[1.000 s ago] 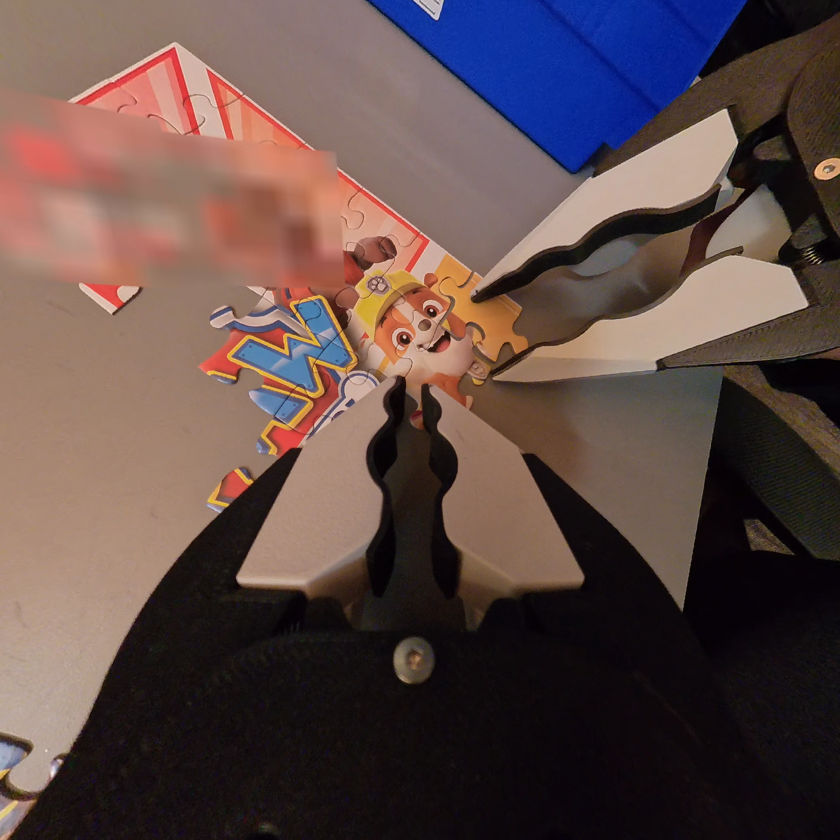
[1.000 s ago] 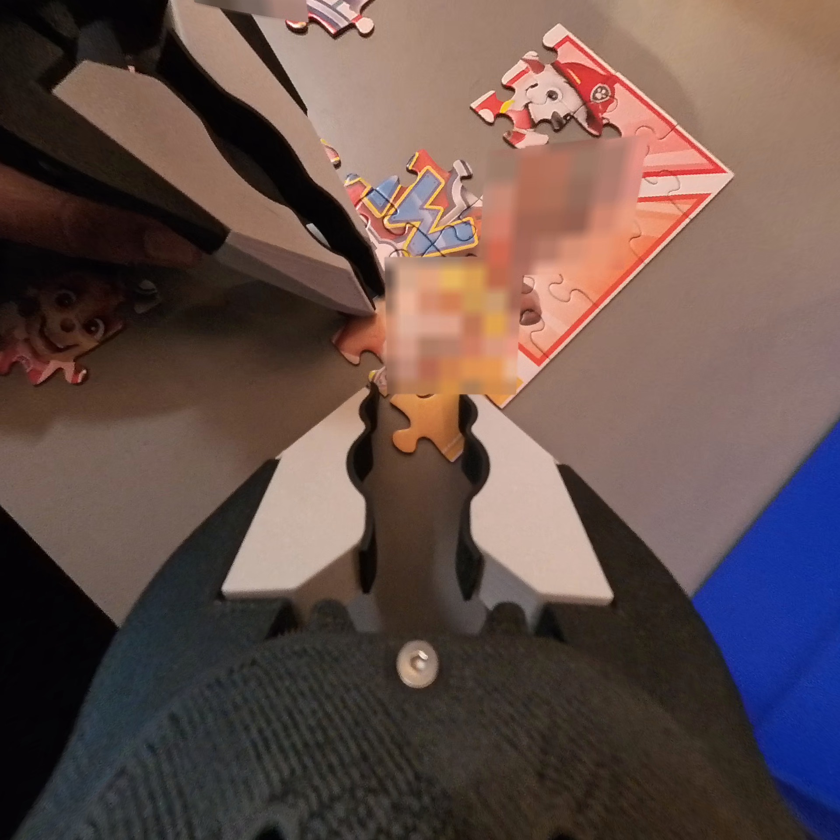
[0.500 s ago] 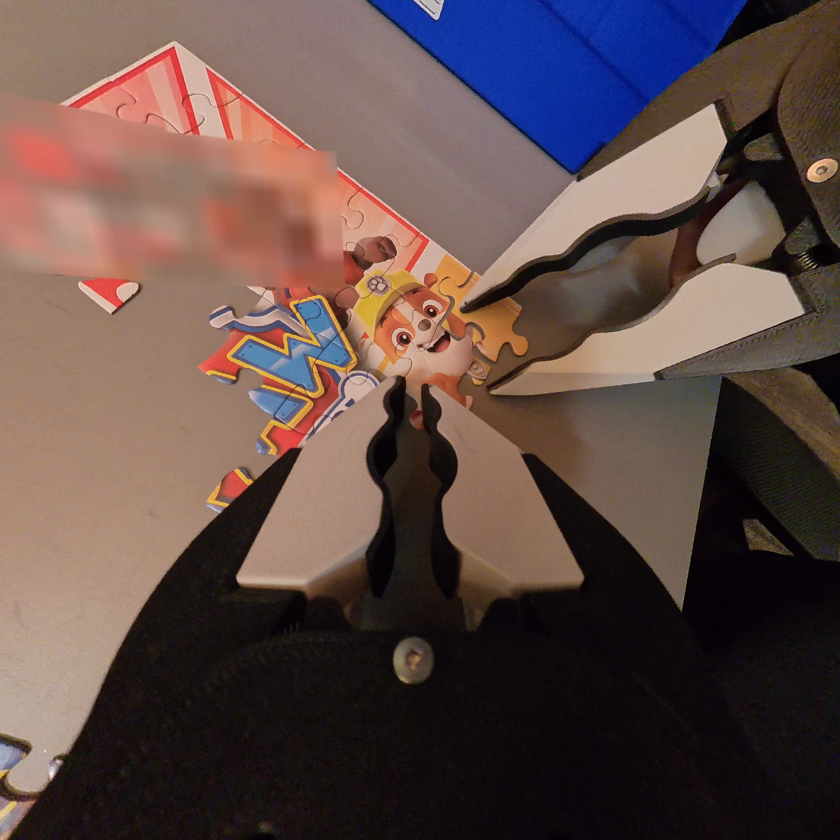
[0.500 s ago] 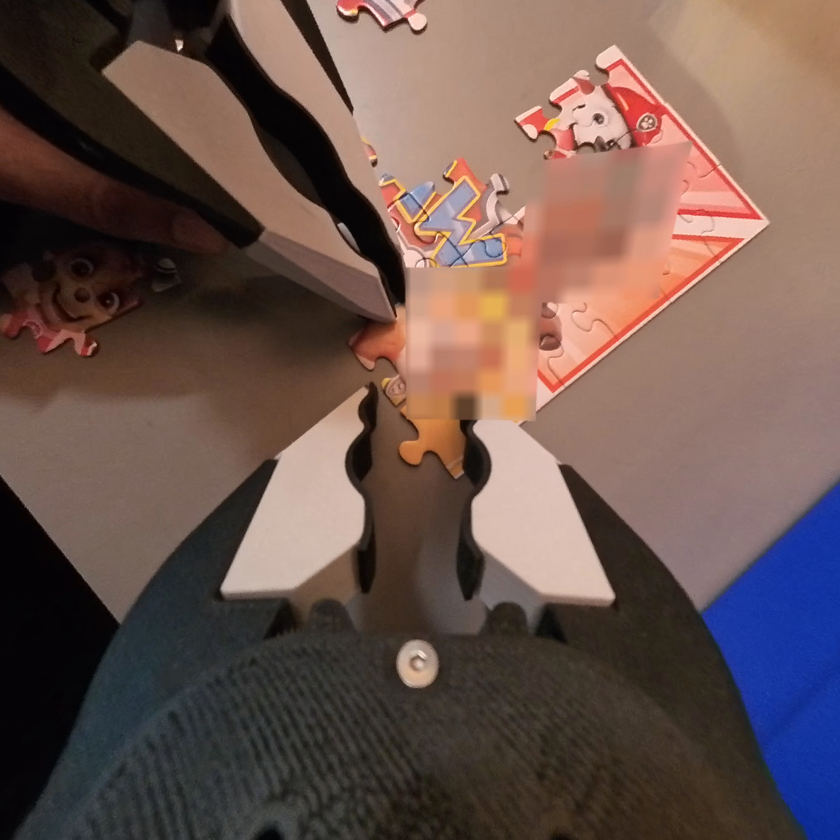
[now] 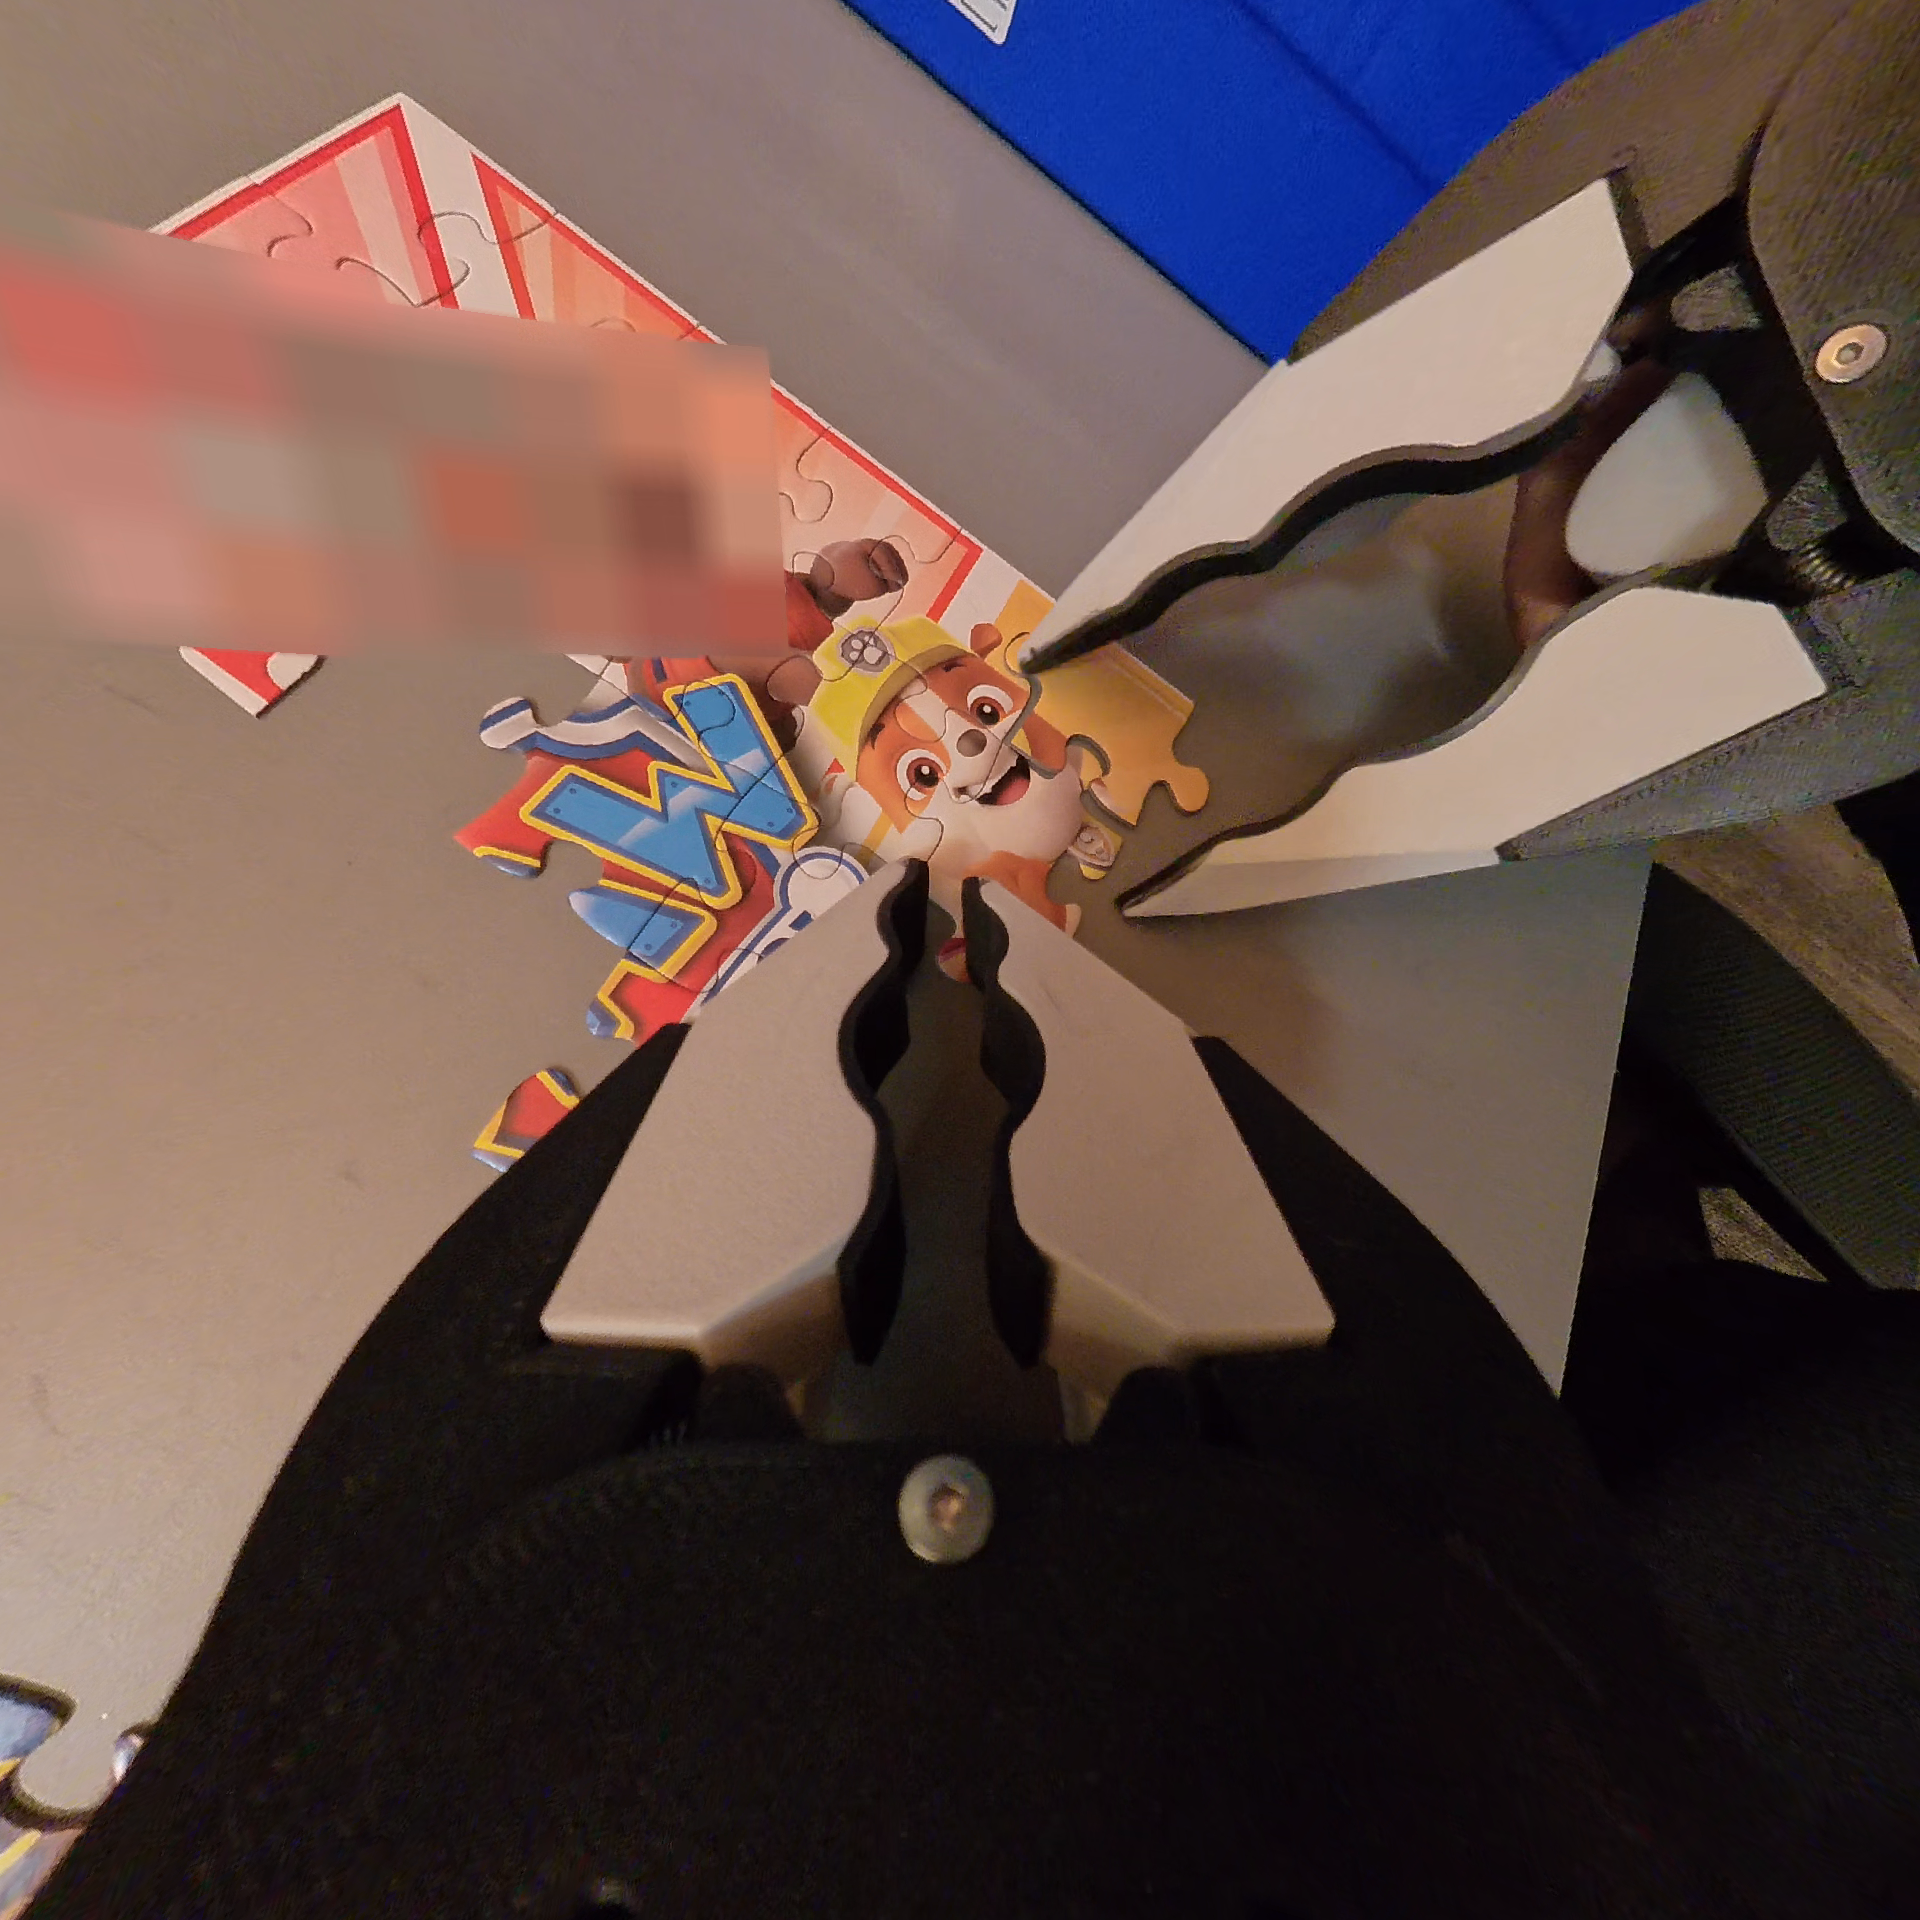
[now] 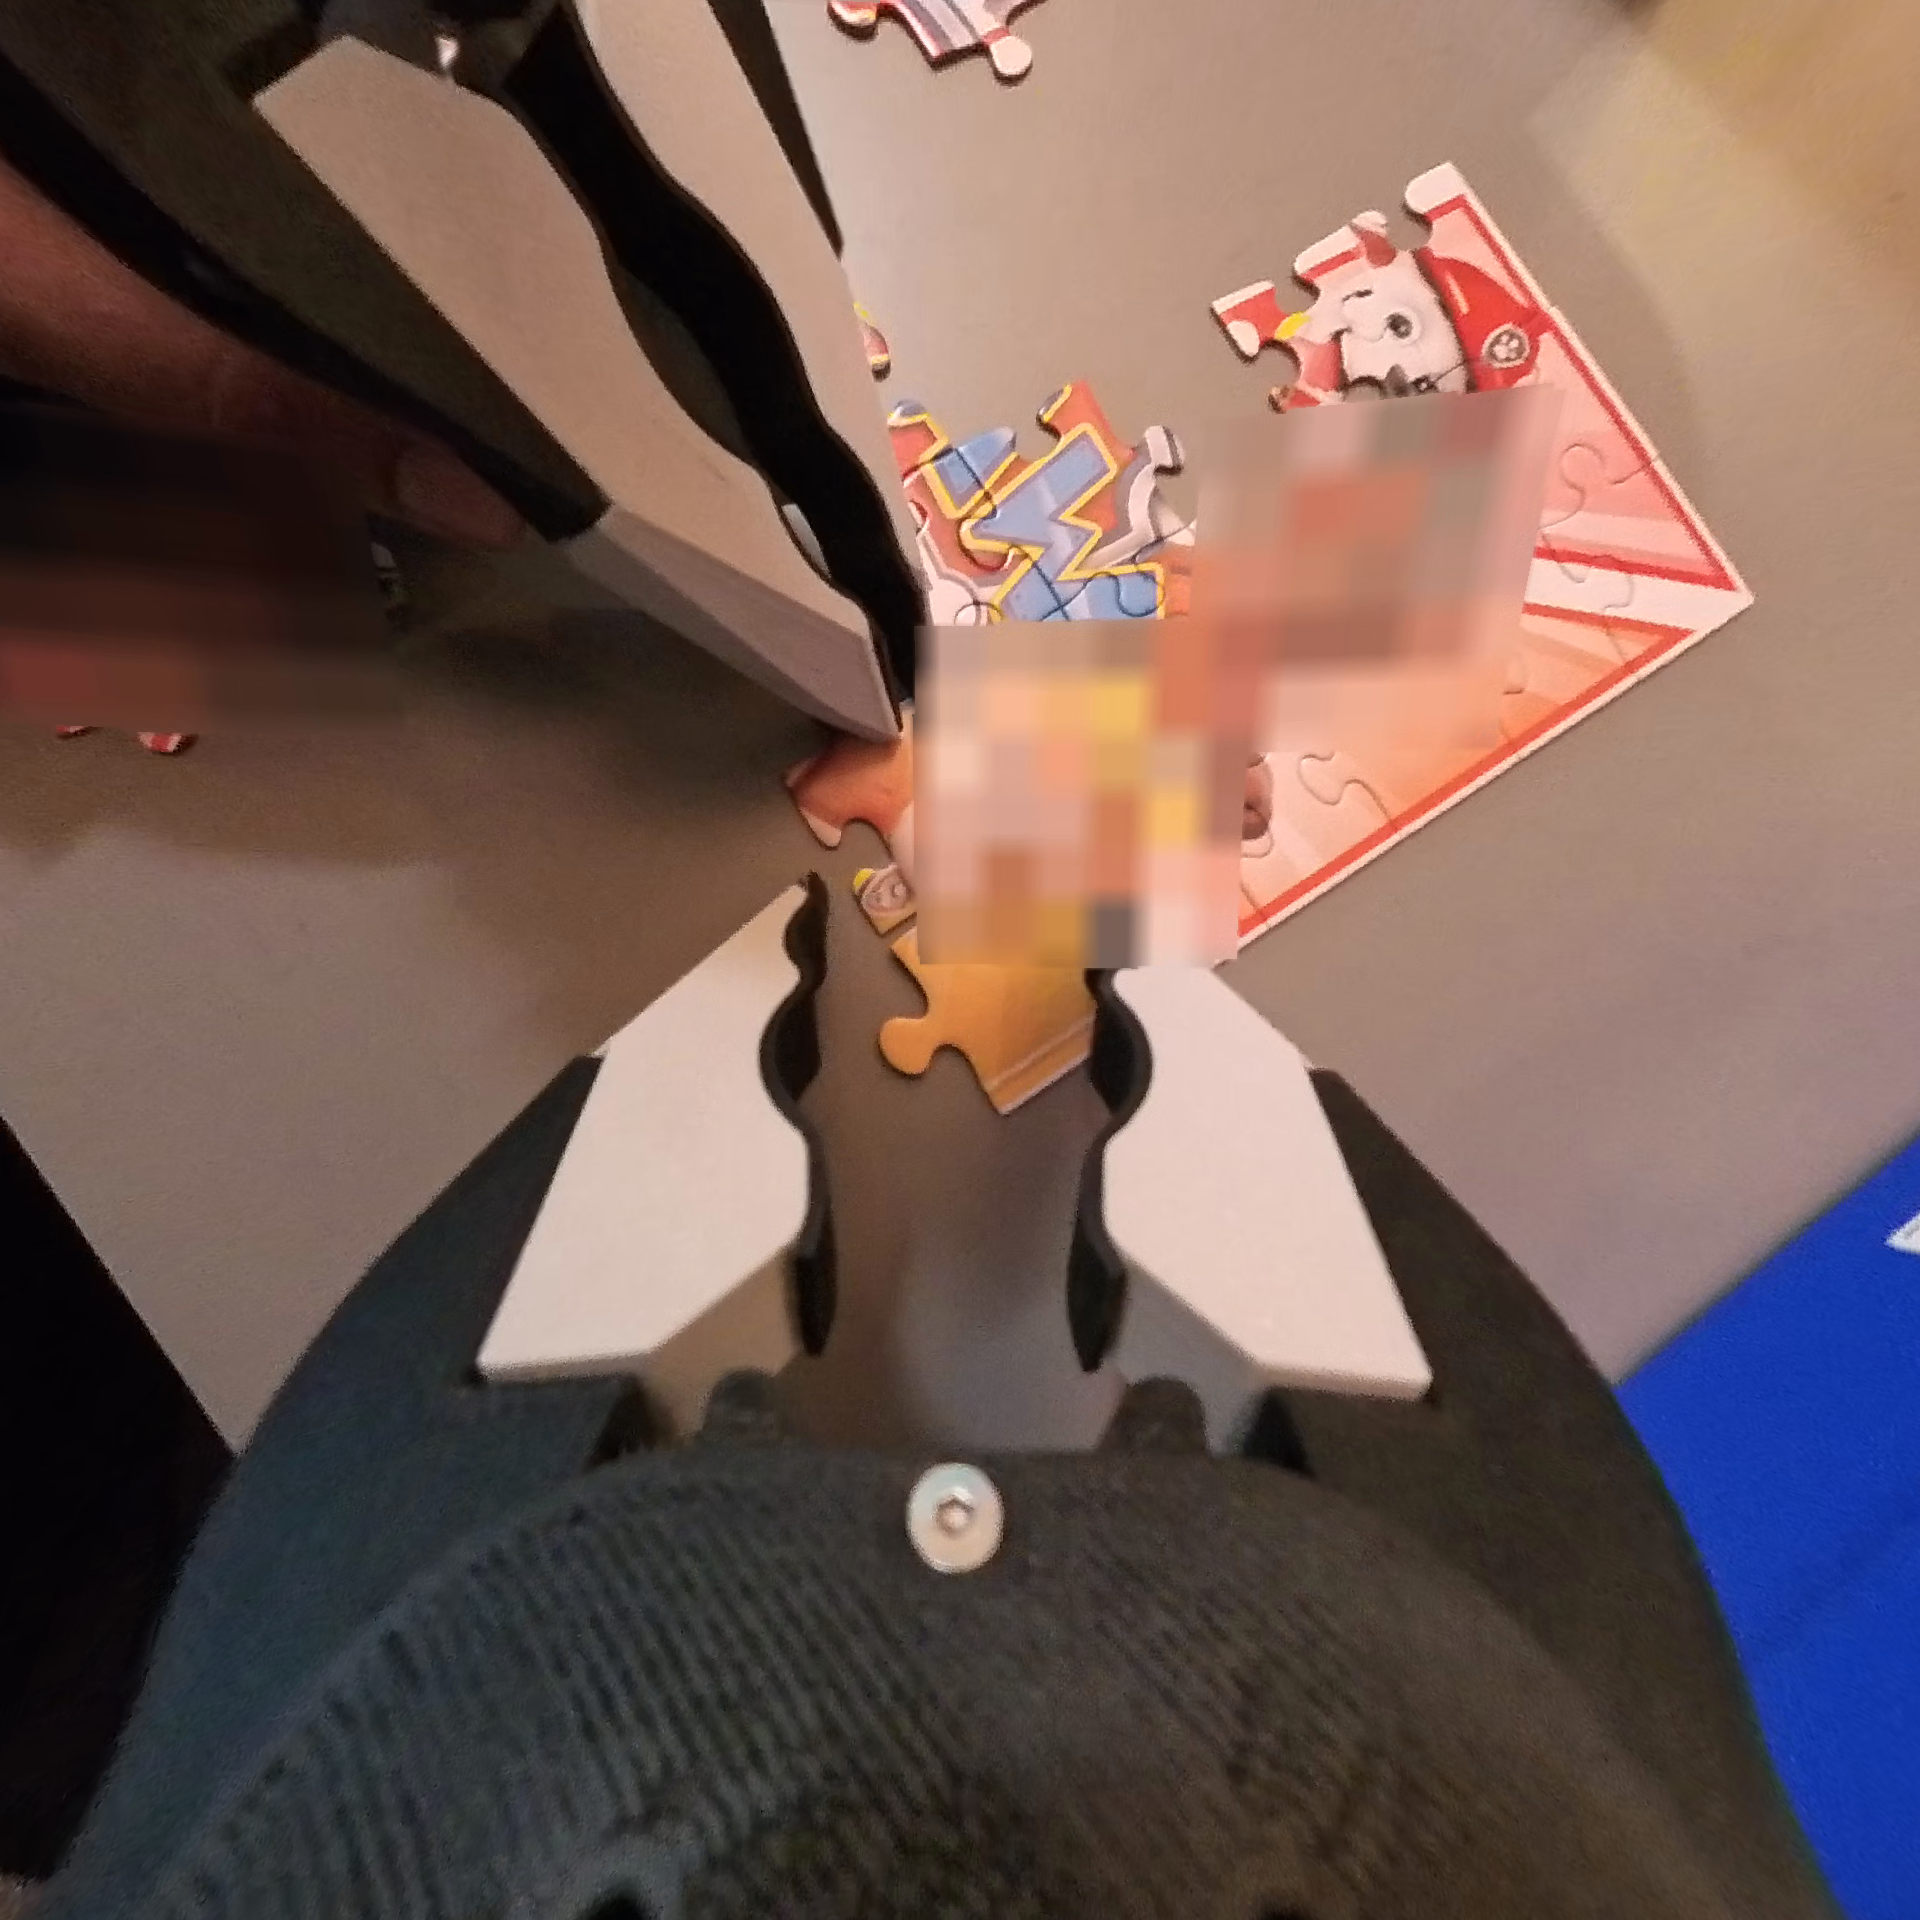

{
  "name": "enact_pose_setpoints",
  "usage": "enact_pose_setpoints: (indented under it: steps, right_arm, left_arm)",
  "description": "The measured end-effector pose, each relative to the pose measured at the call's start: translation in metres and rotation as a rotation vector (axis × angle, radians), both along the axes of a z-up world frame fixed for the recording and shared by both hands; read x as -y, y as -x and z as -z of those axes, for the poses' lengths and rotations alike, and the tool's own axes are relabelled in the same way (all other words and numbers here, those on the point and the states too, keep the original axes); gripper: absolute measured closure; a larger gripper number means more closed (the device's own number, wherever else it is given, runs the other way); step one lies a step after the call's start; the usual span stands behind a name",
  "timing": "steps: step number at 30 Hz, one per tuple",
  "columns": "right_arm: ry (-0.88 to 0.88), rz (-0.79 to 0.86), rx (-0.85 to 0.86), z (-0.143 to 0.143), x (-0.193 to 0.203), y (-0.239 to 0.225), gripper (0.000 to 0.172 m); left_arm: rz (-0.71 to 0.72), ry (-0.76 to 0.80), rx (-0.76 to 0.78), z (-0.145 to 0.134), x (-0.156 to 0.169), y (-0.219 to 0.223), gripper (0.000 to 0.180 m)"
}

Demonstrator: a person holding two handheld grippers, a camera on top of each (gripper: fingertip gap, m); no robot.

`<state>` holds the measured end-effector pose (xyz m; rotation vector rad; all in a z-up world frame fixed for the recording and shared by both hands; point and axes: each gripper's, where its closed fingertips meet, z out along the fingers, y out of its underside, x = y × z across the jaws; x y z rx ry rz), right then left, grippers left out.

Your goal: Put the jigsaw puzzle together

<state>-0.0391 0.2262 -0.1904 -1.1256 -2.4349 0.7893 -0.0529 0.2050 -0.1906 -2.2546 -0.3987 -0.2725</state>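
Grey worktop (image 5: 260,1039) carries a partly joined cartoon jigsaw (image 5: 727,790), its red-bordered corner section spread toward the far side and a blue lettered part nearer us. Our left tongs (image 5: 943,883) stand nearly closed, only a thin slit between the black pads, and nothing is gripped in them; their tips rest at the near edge of the jigsaw, over the orange lower part of the cartoon pup in the yellow helmet (image 5: 935,727). In the right wrist view those same tips come down on an orange tab at the jigsaw's edge.

Our right tongs (image 6: 956,935) are spread wide. A yellow-orange puzzle piece (image 6: 997,1029) lies flat on the worktop between them, joined to the pup's side; one finger (image 5: 1143,613) has its tip on the seam where that piece meets the pup, the other finger sits on the bare worktop just beside the piece's knob, apart from it. The pads do not squeeze the piece.

Farther off we see a loose cluster with a white pup in a red helmet (image 6: 1382,312), another loose piece (image 6: 935,31) at the far edge, a stray bit (image 5: 42,1766) at the near left, and a blue surface (image 5: 1195,135) beyond the worktop.
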Motion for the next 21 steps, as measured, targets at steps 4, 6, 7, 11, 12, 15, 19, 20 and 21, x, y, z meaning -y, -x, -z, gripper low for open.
enact_pose_setpoints:
  steps: [4,6,7,11,12,15,19,20,21]
  right_arm:
    - [-0.053,-0.141,0.070,0.001,0.002,-0.008,0.112]
    - [-0.083,-0.216,0.128,0.003,0.002,-0.012,0.110]
    - [-0.096,-0.255,0.152,0.003,0.002,-0.013,0.110]
    - [-0.160,-0.371,0.285,0.002,0.002,-0.012,0.107]
    - [-0.186,-0.402,0.311,0.003,0.002,-0.011,0.105]
    - [-0.264,-0.437,0.362,0.003,-0.001,-0.006,0.114]
    - [-0.353,-0.445,0.350,0.004,-0.006,0.001,0.132]
    - [-0.372,-0.443,0.347,0.004,-0.008,0.002,0.138]
    - [-0.388,-0.444,0.348,0.004,-0.008,0.002,0.143]
  left_arm:
    - [-0.001,-0.001,0.005,0.000,0.000,0.000,0.177]
    - [-0.001,0.000,0.004,0.000,0.000,0.000,0.177]
    - [-0.001,0.000,0.002,0.000,0.000,0.000,0.177]
    - [0.007,0.002,-0.002,0.000,0.000,-0.001,0.177]
    - [0.007,0.002,-0.002,0.000,0.000,-0.001,0.177]
    - [0.007,0.001,0.001,0.000,0.000,-0.001,0.177]
    - [0.004,0.000,0.009,0.000,0.000,-0.001,0.177]
    - [0.003,-0.001,0.011,0.000,0.000,-0.001,0.176]
    - [0.002,0.000,0.012,0.000,0.001,-0.001,0.176]
